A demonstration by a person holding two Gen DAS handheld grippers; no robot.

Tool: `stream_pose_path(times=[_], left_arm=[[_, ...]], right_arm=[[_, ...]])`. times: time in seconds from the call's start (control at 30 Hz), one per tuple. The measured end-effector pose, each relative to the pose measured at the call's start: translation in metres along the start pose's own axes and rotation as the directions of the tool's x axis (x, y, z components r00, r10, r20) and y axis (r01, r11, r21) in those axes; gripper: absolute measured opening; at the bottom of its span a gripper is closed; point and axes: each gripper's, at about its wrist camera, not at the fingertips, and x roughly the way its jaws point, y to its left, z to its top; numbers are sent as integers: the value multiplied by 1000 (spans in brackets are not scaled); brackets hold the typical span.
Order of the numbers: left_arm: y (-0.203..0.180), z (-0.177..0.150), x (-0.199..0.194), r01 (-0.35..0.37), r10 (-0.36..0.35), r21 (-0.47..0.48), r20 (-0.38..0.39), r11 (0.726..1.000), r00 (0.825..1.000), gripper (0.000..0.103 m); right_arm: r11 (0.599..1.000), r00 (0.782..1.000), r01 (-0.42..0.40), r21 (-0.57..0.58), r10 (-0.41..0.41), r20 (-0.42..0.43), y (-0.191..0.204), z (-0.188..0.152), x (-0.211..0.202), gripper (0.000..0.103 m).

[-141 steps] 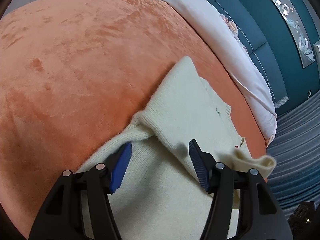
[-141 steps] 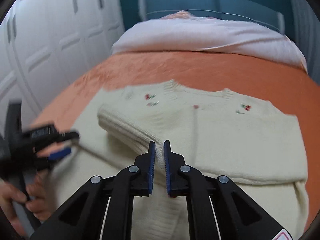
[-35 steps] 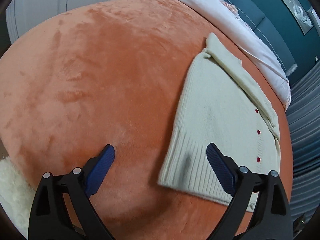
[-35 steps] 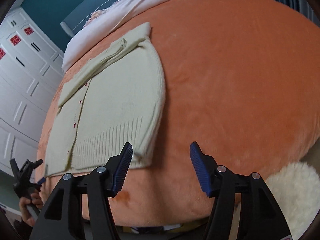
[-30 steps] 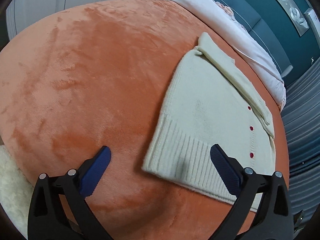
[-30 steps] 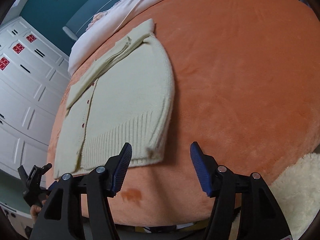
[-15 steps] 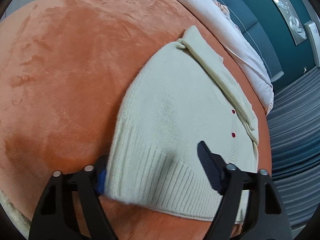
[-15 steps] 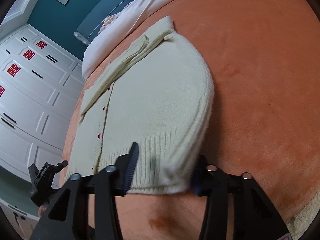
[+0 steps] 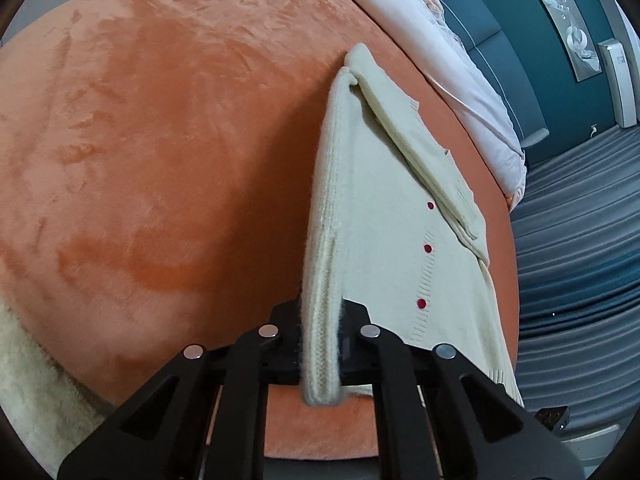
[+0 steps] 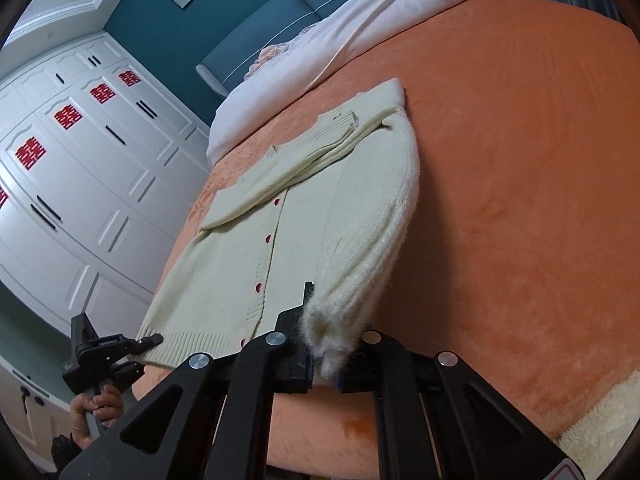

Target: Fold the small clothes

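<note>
Pinching the cream cardigan (image 9: 372, 216)'s two hem corners on the orange bedspread (image 9: 160, 140), your left gripper (image 9: 320, 344) and right gripper (image 10: 326, 352), both just clamped, should rise level toward the collar.

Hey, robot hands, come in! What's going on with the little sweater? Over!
Left gripper shut on hem corner of cream cardigan. Right gripper shut on the other hem corner, jaws just closed. Sleeves folded in. Nothing in the way on orange blanket.

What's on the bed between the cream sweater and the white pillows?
Only bare orange blanket between the sweater and pillows, seen in the right wrist view.
</note>
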Motion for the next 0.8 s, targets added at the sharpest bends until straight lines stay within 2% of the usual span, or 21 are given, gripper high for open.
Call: stream_pose_path(times=[0.1, 0.17, 0.23, 0.3, 0.37, 0.4, 0.47, 0.53, 0.57, 0.63, 0.7, 0.77, 0.8], left_arm=[[10, -17, -23, 2, -1, 14, -36, 1000, 999, 8], [20, -34, -44, -2, 4, 22, -66, 1000, 998, 8], [30, -51, -68, -12, 15, 36, -92, 999, 996, 8], [36, -68, -95, -32, 39, 56, -115, 998, 993, 8], [40, -78, -122, -33, 37, 37, -114, 999, 993, 8], [39, -78, -134, -26, 27, 22, -94, 999, 995, 8], [27, -64, -151, 21, -20, 9, -33, 1000, 999, 8], [4, -38, -154, 92, -94, 55, 39, 994, 995, 8], [-10, -21, -149, 108, -116, 102, 77, 989, 990, 9], [-40, 16, -130, 109, -139, 185, 154, 977, 978, 9], [-61, 57, -93, 77, -120, 191, 225, 979, 967, 9], [-77, 90, -48, 21, -61, 150, 266, 989, 962, 13], [-81, 105, -19, -30, -4, 125, 263, 992, 965, 20]], right_arm=[[999, 998, 3, -33, -4, -59, -1, -18, -24, 7], [998, 992, -1, -62, -7, -129, 1, -37, -41, 7], [989, 972, -6, -148, -29, -233, 11, -63, -60, 7], [975, 939, -30, -218, -47, -340, 22, -90, -81, 7], [972, 919, -62, -225, -32, -393, 32, -105, -105, 7], [970, 921, -76, -229, -19, -390, 39, -105, -118, 7], [962, 949, -93, -258, 7, -315, 56, -88, -137, 7], [949, 982, -101, -300, 47, -180, 72, -55, -145, 7], [945, 991, -110, -309, 79, -110, 78, -35, -143, 7], [949, 993, -101, -297, 113, 23, 82, 2, -125, 7], [962, 985, -113, -249, 142, 100, 81, 38, -89, 8], [975, 982, -48, -217, 86, 168, 80, 66, -43, 12], [984, 983, -10, -178, 43, 179, 76, 75, -21, 17]])
